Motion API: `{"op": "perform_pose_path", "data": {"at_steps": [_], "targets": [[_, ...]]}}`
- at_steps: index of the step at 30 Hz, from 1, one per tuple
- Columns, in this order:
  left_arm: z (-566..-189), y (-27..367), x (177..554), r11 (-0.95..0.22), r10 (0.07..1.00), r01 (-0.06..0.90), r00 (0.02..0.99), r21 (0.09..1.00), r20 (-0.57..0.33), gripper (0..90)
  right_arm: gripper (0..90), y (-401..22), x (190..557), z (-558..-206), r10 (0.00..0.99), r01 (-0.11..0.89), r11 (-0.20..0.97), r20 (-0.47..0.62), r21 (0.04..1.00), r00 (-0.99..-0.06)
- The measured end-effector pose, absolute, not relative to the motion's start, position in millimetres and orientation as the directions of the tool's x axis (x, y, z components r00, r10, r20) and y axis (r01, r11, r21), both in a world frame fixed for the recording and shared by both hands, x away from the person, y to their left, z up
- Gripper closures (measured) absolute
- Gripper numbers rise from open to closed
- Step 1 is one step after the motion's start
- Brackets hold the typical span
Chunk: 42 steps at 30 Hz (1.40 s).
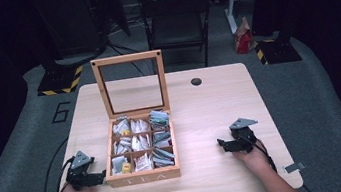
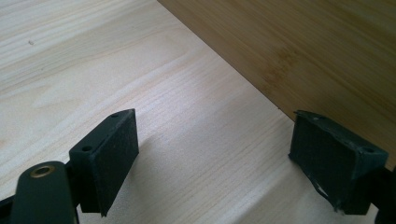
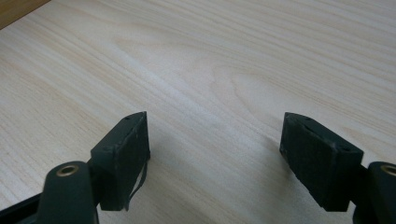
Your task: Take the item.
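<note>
Tea box (image 1: 143, 176) sits open near the table's (image 1: 211, 115) middle; my left tool (image 1: 100, 177) gapes empty just beside its left wall, my right tool (image 1: 220, 144) wide, empty, well apart.

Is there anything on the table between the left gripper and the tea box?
Nothing visible. The left gripper sits beside the tea box, jaws open, with bare table up to the box's wall.

A black folding chair (image 1: 176, 19) stands beyond the table (image 1: 221, 114), a red bag (image 1: 243, 40) beside.
</note>
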<state>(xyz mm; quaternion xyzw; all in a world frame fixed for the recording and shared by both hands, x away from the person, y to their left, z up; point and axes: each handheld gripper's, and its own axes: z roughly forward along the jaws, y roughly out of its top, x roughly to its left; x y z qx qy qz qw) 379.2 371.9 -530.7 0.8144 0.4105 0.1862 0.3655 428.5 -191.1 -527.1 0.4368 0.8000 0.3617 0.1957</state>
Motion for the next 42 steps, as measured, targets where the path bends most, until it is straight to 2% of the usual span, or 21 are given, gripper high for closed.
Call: {"op": "perform_pose_path", "data": {"at_steps": [25,30,42], "targets": [[-530.7,371.8,379.2,-0.396,0.805,0.533,0.594,0.748,0.003,15.0,26.5,-191.9,428.4,-526.8,0.832,0.55,0.365,0.002,0.751,-0.555],[-530.7,371.8,379.2,-0.396,0.805,0.533,0.594,0.748,0.003,15.0,33.7,-188.6,426.3,-522.9,0.824,0.544,0.382,-0.008,0.747,-0.567],[-530.7,371.8,379.2,-0.396,0.805,0.532,0.594,0.748,0.003,15.0,37.9,-173.9,415.3,-501.3,0.789,0.51,0.392,0.005,0.765,-0.614]]}}
